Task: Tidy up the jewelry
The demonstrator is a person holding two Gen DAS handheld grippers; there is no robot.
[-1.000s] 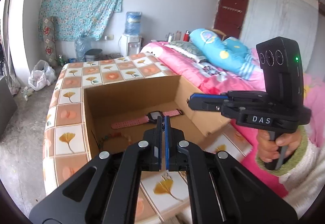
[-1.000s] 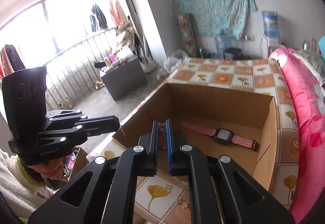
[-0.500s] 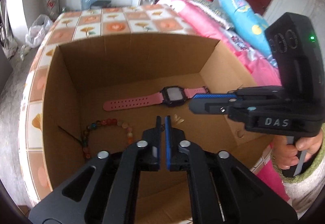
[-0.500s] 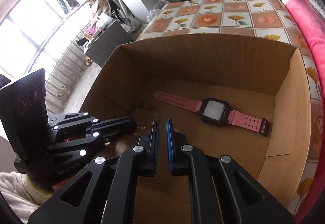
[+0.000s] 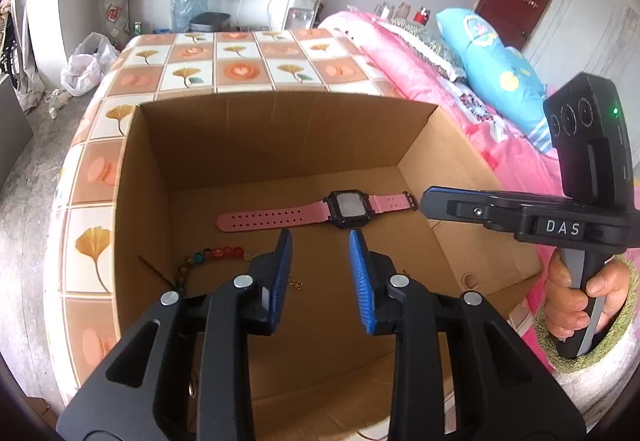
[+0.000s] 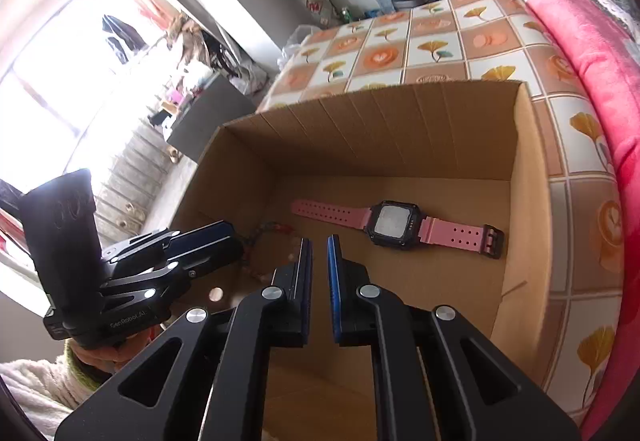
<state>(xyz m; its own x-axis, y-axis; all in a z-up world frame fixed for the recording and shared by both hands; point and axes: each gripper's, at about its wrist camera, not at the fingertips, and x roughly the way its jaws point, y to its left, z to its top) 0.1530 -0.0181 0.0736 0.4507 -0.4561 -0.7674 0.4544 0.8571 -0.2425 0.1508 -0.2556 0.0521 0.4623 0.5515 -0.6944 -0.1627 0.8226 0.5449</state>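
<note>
The left tool (image 5: 320, 241), a black two-finger clamp with ribbed blue pads, hangs tilted down over the open brown cardboard box (image 5: 280, 133). Its jaws are opening, a clear gap stands between the pads, and only bare box floor shows through it; nothing is held. Just left of its left finger lies the string of coloured round beads (image 5: 212, 253), curving back beneath the tool's arm. A thin gold chain (image 5: 295, 283) peeps out right beside the inner edge of that same finger, on the box floor. Just beyond the fingertips, a little to the right, lies the pink-strapped wristwatch with a square black face (image 5: 348, 205), flat and stretched crosswise.

The right tool (image 6: 320, 253), of the same make, also points down into the box, held by a hand (image 5: 576, 297) in a fuzzy cream sleeve with a green cuff. Its jaws are nearly pressed together, only a thin slit between the blue pads, and nothing is pinched in them. Its tip reaches in over the right wall, close to the watch's buckle end without touching it. The box rests on a cloth with a tile pattern of ginkgo leaves (image 5: 240, 69).
</note>
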